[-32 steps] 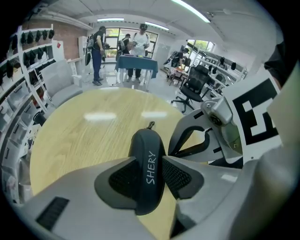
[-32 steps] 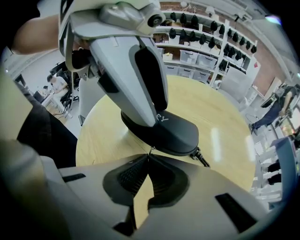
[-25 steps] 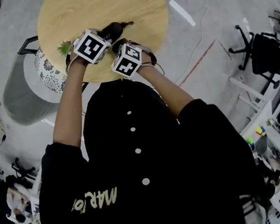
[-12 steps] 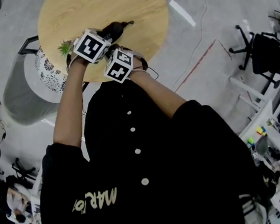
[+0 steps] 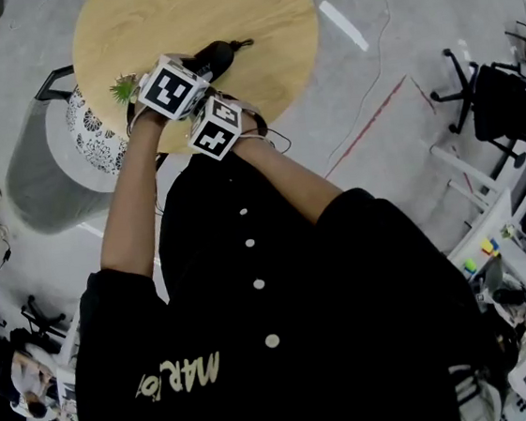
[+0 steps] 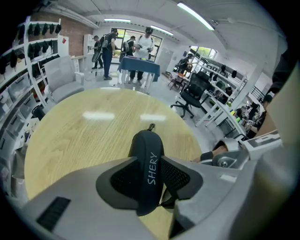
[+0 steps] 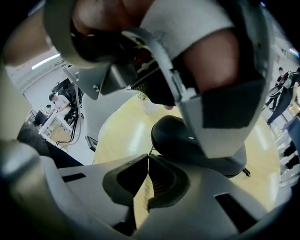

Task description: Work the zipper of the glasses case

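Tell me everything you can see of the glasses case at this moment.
The glasses case is black, rounded and matte, with SHERY lettered in white along it. It sits at the near edge of the round wooden table. The left gripper clamps its near end; those jaws have just been closing on it. A small tab sticks out at the far end. The right gripper, jaws shut, pinches what looks like the zipper pull.
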A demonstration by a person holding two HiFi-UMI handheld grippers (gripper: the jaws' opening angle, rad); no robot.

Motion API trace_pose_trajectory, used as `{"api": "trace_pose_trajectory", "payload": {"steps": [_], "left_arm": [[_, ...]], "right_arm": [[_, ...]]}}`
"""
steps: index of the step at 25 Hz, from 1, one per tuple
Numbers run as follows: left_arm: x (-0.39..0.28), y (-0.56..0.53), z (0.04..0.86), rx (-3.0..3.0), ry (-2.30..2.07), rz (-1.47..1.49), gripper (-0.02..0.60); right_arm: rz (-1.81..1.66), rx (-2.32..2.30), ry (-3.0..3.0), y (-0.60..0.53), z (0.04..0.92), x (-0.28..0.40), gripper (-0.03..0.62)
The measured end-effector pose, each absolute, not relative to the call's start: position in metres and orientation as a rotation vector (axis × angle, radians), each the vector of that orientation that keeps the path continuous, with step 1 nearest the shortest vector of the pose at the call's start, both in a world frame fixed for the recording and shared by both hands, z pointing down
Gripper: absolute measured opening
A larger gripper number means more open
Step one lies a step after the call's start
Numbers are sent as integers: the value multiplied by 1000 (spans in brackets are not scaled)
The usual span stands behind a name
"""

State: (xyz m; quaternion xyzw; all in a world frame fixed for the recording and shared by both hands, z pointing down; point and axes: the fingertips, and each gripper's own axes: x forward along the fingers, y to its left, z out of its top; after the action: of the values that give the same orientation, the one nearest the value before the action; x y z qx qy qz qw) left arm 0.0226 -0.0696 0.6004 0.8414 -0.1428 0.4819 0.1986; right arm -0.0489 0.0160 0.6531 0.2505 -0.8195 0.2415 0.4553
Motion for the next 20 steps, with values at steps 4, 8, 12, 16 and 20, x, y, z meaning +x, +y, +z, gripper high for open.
{"api": "trace_pose_trajectory", "payload": {"steps": [4, 8, 12, 16, 20], "left_arm": [[22, -57, 606, 2308, -355, 1316, 149], [15, -56, 593, 2369, -461, 1191, 156], [-12, -43, 572, 2418, -662, 1056, 161], [-44, -20, 576, 2378, -834, 1027, 161], [-53, 7, 602, 2275, -877, 1028, 161]], "right_arm": [[597, 643, -2027, 12, 653, -43, 9], [604, 547, -2051, 25, 649, -36, 160], [488, 518, -2080, 22, 631, -3, 201], [243, 494, -2089, 3, 611, 15, 196], [-10, 357, -2092, -19, 595, 6, 192]]}}
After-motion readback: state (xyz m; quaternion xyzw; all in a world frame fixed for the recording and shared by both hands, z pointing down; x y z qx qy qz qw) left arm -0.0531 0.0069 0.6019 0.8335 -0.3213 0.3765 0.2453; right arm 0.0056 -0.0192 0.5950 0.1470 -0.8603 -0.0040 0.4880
